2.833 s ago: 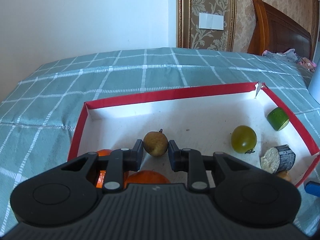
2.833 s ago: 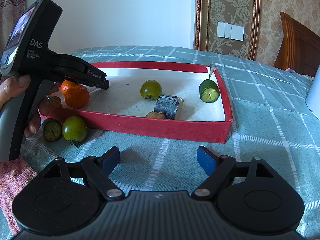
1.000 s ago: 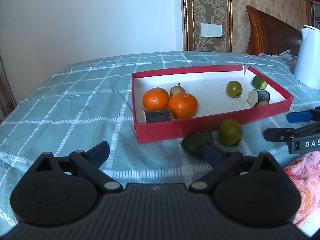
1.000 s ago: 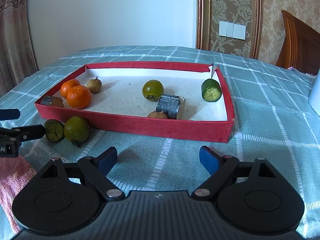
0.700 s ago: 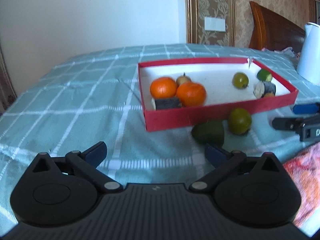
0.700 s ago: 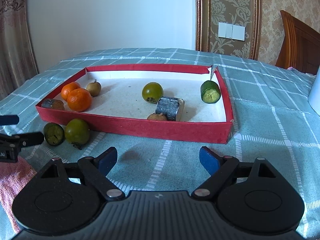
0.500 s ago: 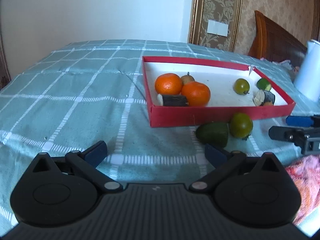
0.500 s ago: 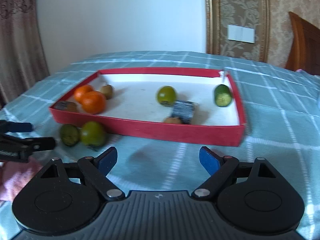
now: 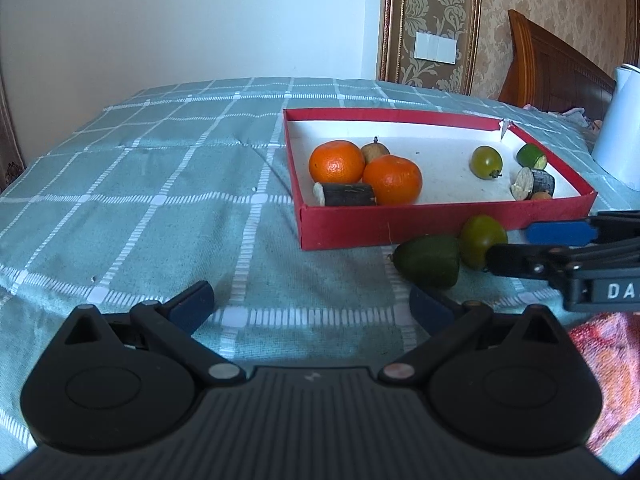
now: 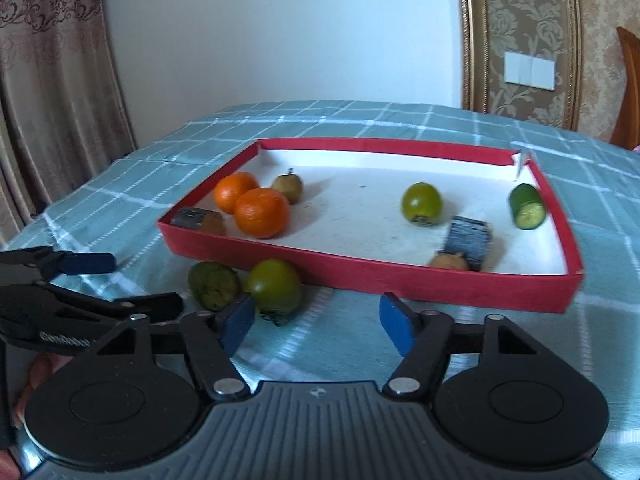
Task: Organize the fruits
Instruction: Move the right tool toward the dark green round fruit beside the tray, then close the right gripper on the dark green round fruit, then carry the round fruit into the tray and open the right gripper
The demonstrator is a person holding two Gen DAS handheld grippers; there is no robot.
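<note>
Closing right claw (image 10: pixel 316 322) has swung toward green fruit (image 10: pixel 275 285).

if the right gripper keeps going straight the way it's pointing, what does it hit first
Probably bare tablecloth, then the red tray front wall. Its closing jaws hold nothing; the right gripper has the round green fruit just left of its line. Depth is unclear.

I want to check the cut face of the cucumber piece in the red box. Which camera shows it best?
The right wrist view: the cucumber piece lies near the box's far right corner with its pale cut face turned toward the camera. In the left wrist view the same piece is smaller, and its cut end shows only edge-on.
</note>
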